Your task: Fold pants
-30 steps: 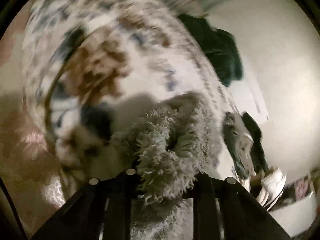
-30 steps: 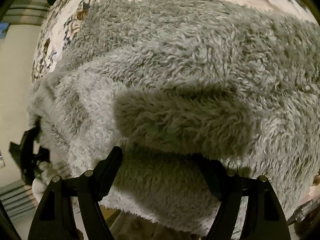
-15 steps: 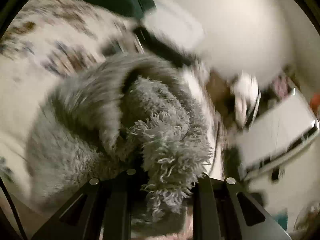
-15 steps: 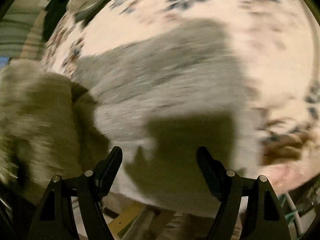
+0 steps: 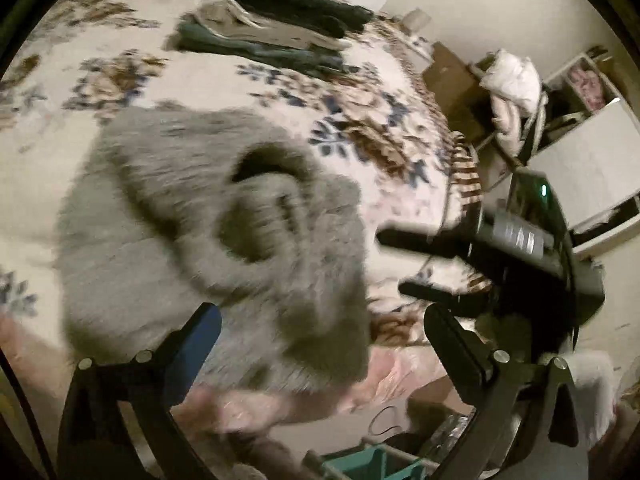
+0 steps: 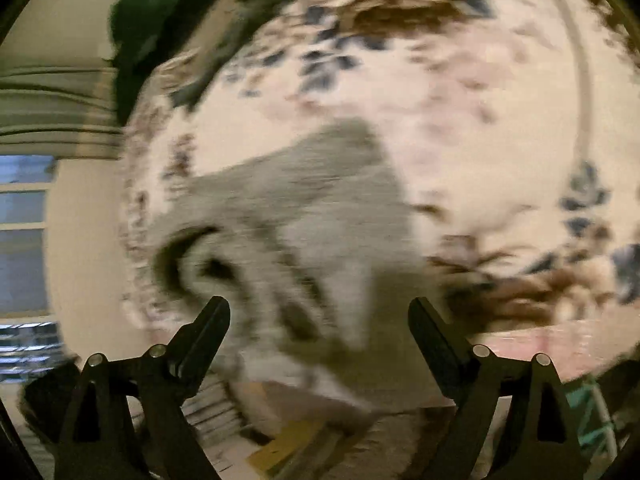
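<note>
our fuzzy grey pants (image 5: 208,248) bunched on the floral bedspread (image 5: 248,92), our left gripper (image 5: 320,320) and right gripper (image 6: 318,312) both spread wide, gripping nothing, no readable writing

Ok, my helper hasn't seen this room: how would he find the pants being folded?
Start at the bed with the cream floral bedspread. A stack of dark and beige clothes lies at its far side; the pants are the bundle at the near edge. The fluffy grey fleece pants are the only shaggy, pale grey item.
</note>
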`<state>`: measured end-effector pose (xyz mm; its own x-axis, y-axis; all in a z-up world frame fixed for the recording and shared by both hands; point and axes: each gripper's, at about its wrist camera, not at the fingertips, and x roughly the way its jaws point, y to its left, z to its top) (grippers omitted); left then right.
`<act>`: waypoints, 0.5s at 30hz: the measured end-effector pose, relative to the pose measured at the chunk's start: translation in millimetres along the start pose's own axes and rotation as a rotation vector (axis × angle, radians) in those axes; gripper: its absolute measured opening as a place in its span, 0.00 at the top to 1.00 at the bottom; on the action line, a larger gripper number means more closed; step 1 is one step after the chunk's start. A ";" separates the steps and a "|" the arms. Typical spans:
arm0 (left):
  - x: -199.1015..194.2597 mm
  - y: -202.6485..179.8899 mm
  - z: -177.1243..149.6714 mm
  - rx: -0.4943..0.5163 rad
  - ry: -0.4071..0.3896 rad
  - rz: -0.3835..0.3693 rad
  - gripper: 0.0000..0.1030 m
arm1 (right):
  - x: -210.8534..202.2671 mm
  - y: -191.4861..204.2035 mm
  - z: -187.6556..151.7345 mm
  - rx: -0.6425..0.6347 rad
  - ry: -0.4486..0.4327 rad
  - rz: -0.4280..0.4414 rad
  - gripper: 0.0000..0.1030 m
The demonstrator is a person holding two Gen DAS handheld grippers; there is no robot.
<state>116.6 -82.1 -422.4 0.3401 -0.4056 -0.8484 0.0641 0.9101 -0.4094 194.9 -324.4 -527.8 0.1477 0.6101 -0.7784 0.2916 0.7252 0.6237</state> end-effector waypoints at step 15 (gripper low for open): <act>-28.3 120.5 6.3 -0.176 -0.012 0.486 0.00 | 88.1 99.1 0.8 -0.125 0.034 -0.016 0.82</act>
<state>120.7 39.6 -445.6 0.3026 0.0631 -0.9510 -0.2624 0.9648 -0.0195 237.5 -199.0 -534.6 0.1110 0.6073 -0.7866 0.1732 0.7676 0.6171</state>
